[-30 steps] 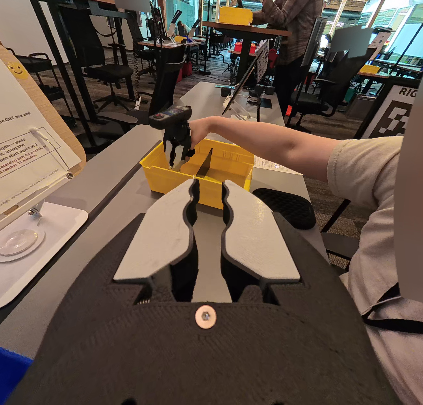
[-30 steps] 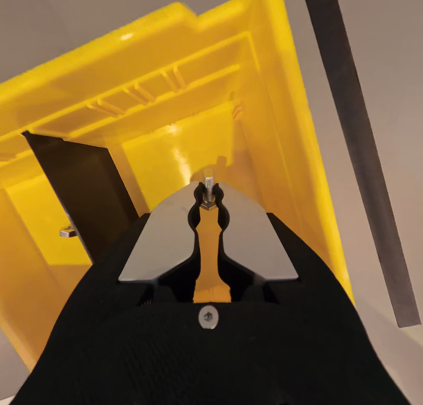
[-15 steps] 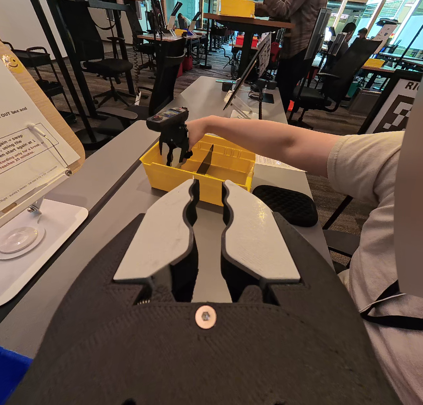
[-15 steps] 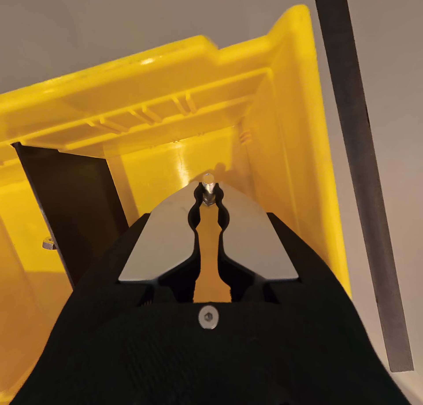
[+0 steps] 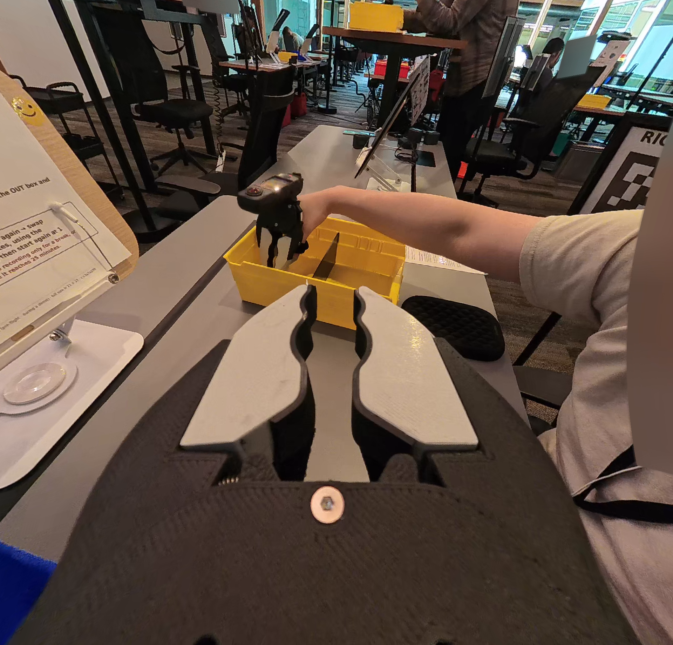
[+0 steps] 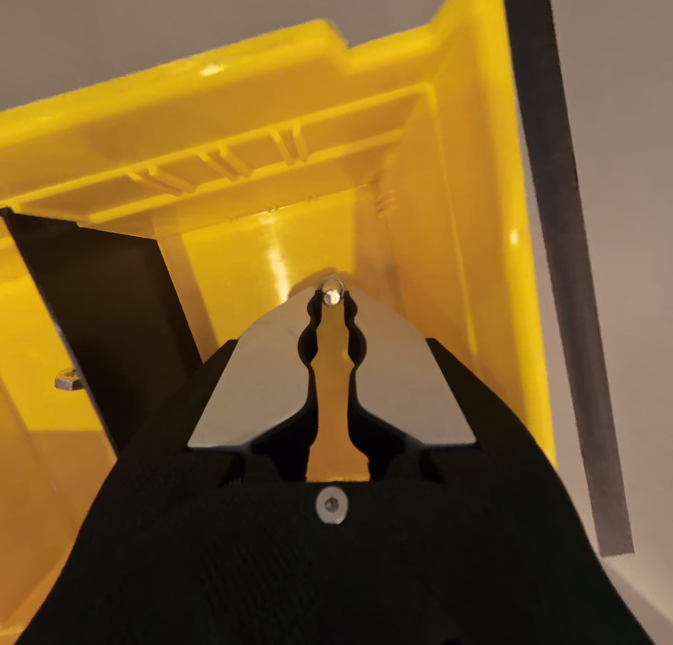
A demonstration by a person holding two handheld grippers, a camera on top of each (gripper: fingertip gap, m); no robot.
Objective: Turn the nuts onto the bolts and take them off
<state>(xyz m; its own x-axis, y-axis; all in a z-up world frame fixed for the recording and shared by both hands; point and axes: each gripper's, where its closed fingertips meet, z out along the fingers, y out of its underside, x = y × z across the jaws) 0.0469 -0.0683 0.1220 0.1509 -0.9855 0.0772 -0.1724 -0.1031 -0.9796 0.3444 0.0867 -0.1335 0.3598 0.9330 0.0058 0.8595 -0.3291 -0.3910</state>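
Pinching bolt (image 6: 332, 296) end-on, right gripper (image 6: 332, 292) | nut possibly hidden | left gripper (image 5: 331, 292) parted, empty

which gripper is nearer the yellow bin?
Right. The right gripper reaches down into the yellow bin, jaws pinching a bolt. The left gripper hangs back over the table, short of the bin's near wall, jaws empty.

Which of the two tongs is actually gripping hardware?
The right tongs, down inside the yellow bin, pinch a bolt at their tips. The left tongs are open and empty.
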